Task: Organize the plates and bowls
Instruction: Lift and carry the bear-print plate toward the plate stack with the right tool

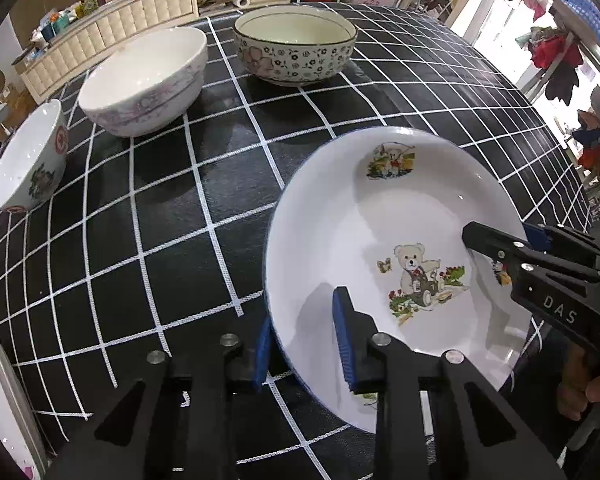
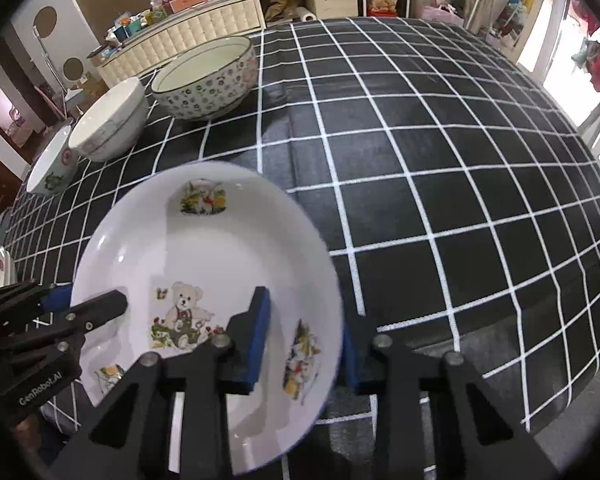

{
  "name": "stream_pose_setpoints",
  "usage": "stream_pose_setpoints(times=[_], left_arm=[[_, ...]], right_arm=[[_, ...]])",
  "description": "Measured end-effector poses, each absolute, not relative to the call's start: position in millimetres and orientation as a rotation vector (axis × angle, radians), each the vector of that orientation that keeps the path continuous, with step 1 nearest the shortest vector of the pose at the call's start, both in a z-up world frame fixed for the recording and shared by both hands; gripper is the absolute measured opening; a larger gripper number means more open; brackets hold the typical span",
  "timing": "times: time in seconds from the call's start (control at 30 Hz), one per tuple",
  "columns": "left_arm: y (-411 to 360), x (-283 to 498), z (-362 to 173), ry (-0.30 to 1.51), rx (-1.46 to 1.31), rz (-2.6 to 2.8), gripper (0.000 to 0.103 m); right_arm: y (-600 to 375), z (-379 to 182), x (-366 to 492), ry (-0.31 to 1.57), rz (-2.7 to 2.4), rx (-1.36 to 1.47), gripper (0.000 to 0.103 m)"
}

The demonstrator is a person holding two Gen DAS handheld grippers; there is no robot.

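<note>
Over the checked bench, both claws tilt steeply down: left claw and right claw each clamped on the teddy-bear plate's opposite rims.

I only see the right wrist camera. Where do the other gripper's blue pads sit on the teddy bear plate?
Observer: The left gripper straddles the rim of the plate, with one blue pad outside it and one inside.
Operator: What's holding my gripper?
Observer: The left camera shows a hand wrapped under the body of the right gripper.
Operator: Is anything written on it?
Observer: Yes, white letters on its side spell DAS.
</note>
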State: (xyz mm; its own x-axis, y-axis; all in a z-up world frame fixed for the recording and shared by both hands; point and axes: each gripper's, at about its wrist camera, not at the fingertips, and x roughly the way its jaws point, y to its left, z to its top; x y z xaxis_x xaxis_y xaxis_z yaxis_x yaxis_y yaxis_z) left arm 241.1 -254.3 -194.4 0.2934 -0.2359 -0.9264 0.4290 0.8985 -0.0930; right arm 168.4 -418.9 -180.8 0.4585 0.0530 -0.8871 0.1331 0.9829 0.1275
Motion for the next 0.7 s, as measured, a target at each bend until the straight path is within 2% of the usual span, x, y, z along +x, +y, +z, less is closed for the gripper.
stream_pose_setpoints(times=[0.2, 0.4, 0.7], left_arm=[[-252.9, 236.1, -192.7, 1.202, 0.189, -0.430, 0.023], [-235.9, 226.8, -185.5, 1.208, 0.162, -0.405, 0.023], [-195.6, 204.9, -145.5, 1.141, 0.097, -0.376, 0.023]], right_arm=[[-413.6, -177.3, 167.5, 1.107, -0.060, 0.197, 0.031], [-397.5, -162.8, 161.5, 1.098, -0.066, 0.172, 0.030], [-357.3, -118.4, 156.0, 1.024, -0.038, 0.125, 0.030]])
